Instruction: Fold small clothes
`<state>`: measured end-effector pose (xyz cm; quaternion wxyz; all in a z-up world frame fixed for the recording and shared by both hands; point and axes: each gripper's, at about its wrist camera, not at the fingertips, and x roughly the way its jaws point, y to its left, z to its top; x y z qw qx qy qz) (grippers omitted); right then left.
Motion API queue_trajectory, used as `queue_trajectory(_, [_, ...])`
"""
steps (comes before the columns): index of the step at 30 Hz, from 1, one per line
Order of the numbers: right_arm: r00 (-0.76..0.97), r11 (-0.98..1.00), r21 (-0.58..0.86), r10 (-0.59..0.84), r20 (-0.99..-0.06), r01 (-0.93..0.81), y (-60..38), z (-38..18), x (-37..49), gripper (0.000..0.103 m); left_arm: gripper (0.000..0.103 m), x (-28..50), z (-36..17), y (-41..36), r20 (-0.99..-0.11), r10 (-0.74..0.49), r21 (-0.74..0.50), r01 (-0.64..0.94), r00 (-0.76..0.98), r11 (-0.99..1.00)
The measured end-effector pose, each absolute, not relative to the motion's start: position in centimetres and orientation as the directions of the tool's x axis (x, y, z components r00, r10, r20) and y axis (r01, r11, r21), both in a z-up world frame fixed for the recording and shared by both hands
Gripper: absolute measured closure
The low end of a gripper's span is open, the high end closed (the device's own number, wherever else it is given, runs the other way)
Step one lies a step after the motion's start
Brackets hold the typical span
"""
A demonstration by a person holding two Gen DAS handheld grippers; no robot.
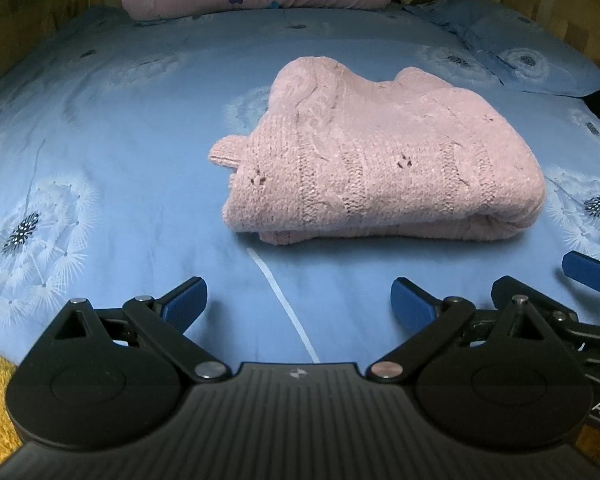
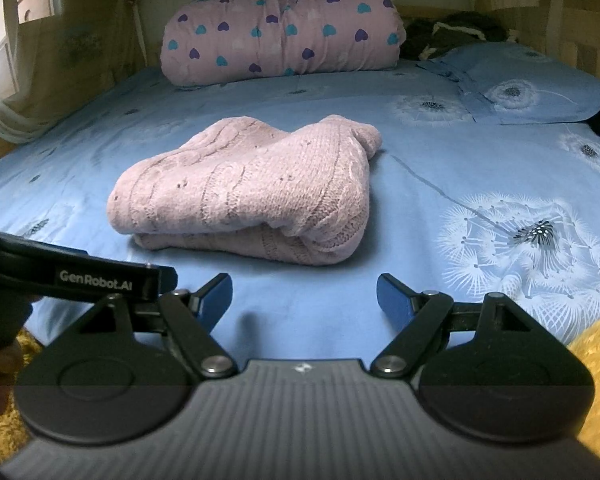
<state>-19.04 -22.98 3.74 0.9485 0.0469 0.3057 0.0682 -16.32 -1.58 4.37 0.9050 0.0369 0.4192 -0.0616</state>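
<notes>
Blue dandelion-print bedsheet (image 1: 140,128) is stretching across the whole bed, w/ a rolled pink quilt dotted w/ purple and teal hearts (image 2: 280,32) sitting at the far end and a matching blue pillow (image 2: 532,88) lying off to the right. Pink cable-knit sweater (image 1: 372,160) is lying mid-bed, already looking folded into a thick bundle, well apart from both tools. Left gripper (image 1: 298,300) is hovering near the bed edge w/ blue pads spread wide, pinching nothing; right gripper (image 2: 304,296) is likewise standing spread and empty, its sweater view (image 2: 244,192) showing the loose rolled edge facing front. Risks: bulky knit is probably springing open if nudged, since layers aren't lying flat; a small flap is sticking out on the bundle's left side and could snag a finger, dragging the stack apart; sheet could be bunching under a low approach
</notes>
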Motion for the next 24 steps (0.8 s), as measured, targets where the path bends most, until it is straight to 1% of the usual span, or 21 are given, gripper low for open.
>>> queue_trajectory(24, [0.804, 0.986, 0.133, 0.158, -0.574, -0.099, -22.98, 3.55, -19.08, 0.022, 0.003, -16.2, 4.16, -1.47, -0.769, -0.077, 0.018, 0.143, 0.634, 0.99])
